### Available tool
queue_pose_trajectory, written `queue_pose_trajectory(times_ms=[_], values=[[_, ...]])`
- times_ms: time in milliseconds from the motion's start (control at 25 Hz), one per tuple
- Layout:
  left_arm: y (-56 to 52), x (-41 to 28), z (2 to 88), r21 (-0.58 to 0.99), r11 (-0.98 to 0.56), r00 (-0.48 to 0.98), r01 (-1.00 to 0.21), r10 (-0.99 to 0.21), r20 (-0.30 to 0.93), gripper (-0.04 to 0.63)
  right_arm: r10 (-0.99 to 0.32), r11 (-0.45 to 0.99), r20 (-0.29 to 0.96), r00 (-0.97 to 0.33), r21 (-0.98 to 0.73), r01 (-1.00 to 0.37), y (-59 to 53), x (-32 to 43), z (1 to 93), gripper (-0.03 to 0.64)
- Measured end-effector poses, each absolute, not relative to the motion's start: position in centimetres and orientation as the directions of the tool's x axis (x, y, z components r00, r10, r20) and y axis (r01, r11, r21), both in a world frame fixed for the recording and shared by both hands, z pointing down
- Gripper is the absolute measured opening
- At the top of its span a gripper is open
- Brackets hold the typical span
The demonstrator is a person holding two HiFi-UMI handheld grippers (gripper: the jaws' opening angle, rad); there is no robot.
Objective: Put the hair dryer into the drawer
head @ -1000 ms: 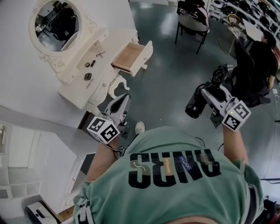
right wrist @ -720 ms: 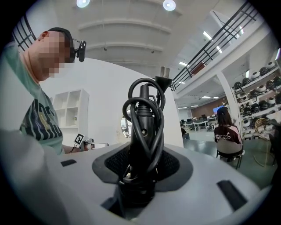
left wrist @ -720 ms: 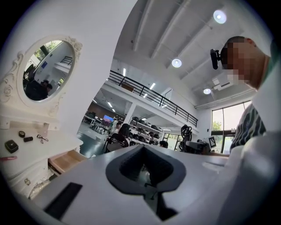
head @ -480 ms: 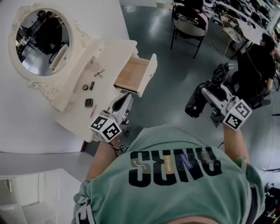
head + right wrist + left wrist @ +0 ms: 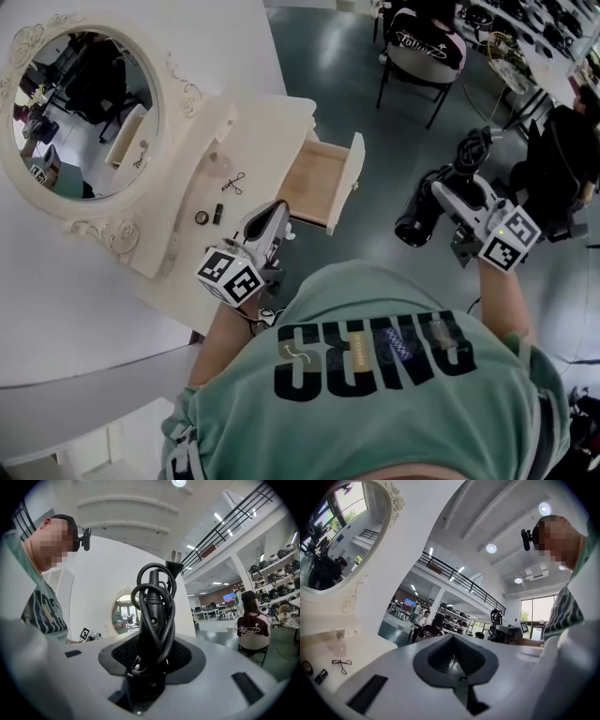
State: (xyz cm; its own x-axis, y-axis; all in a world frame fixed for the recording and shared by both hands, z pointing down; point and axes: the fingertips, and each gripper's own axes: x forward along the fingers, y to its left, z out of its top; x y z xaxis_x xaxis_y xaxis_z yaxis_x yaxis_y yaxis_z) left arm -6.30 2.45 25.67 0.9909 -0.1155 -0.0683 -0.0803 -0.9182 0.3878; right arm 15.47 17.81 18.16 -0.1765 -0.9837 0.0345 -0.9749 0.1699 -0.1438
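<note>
A black hair dryer (image 5: 415, 221) with its cord wound round the handle (image 5: 152, 616) is held in my right gripper (image 5: 442, 194), which is shut on it and holds it level over the floor, right of the vanity. The wooden drawer (image 5: 354, 173) stands pulled out of the white vanity table (image 5: 267, 127), and its inside looks bare. My left gripper (image 5: 270, 217) hovers at the vanity's near edge, just left of the drawer, its jaws together with nothing between them. In the left gripper view its dark pads (image 5: 440, 656) meet over the tabletop.
An oval mirror (image 5: 80, 117) in a carved white frame stands on the vanity, with a small clip (image 5: 234, 181) and two small dark items (image 5: 214, 215) on the top. A black chair (image 5: 427, 52) stands beyond the drawer. A seated person (image 5: 562, 159) is at the right.
The vanity and open drawer have drawn nearer and shifted right in the head view as both grippers travelled toward them. The hair dryer stays in the right gripper.
</note>
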Motion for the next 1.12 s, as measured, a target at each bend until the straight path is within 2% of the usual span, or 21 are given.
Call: queue_pose_trajectory(times_ms=[360, 640, 840, 1120], values=[[-3.3, -3.3, 27.1, 0.409, -0.897, 0.979, -0.17, -0.202, -0.035, 0.008, -0.964, 0.249, 0.051, -0.261, -0.171, -0.953, 10.0, 20.1, 19.5, 0.153], [-7.0, 4.0, 27.4, 0.406, -0.852, 0.928, -0.331, -0.371, -0.021, 0.008, -0.909, 0.401, 0.036, -0.415, -0.189, -0.896, 3.3, 29.3, 21.0, 0.153], [-7.7, 8.6, 27.0, 0.439, -0.805, 0.891, -0.399, -0.454, -0.024, 0.008, -0.874, 0.471, 0.045, -0.484, -0.169, -0.866, 0.4, 35.2, 20.8, 0.155], [-9.0, 7.8, 27.9, 0.437, -0.776, 0.865, -0.454, -0.503, 0.006, 0.008, -0.858, 0.499, 0.06, -0.51, -0.139, -0.855, -3.5, 36.6, 21.2, 0.153]])
